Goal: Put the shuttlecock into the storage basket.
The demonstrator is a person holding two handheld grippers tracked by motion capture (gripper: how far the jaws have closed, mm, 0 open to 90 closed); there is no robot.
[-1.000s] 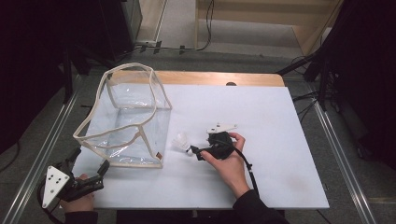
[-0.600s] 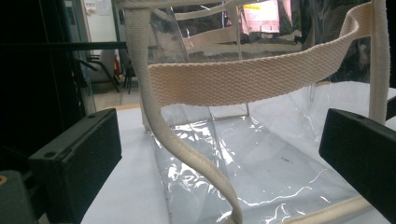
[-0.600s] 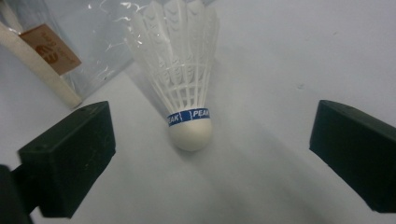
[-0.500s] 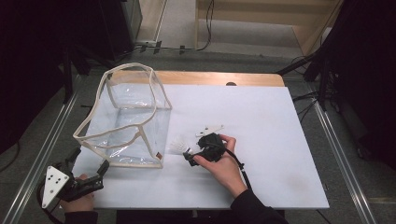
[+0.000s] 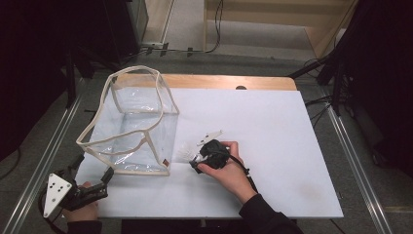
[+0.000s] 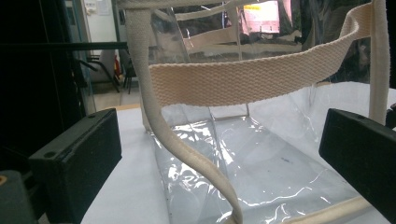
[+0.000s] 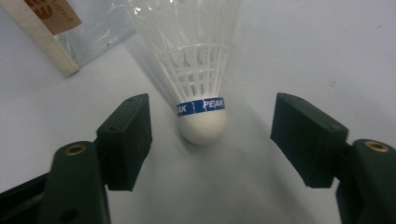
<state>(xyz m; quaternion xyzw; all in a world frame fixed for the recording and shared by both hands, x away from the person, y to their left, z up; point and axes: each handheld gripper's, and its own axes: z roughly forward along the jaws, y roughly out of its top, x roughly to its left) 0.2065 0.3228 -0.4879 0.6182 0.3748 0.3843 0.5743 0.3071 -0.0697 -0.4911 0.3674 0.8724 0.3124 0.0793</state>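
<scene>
While closing, right claw [image 7: 210, 135] straddles shuttlecock [image 7: 198, 88], gaps both sides.

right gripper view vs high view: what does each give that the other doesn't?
Right gripper view alone: the blue PEAK band on the shuttlecock, its cork nose between the right gripper jaws, which have just been closing, pads not touching.
High view alone: the left gripper open by the clear bag, and the whole table.
Both: shuttlecock, bag corner, white surface.

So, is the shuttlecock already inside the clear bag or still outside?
Outside. The shuttlecock lies on the white table beside the clear bag, its cork between the open right tongs.
</scene>
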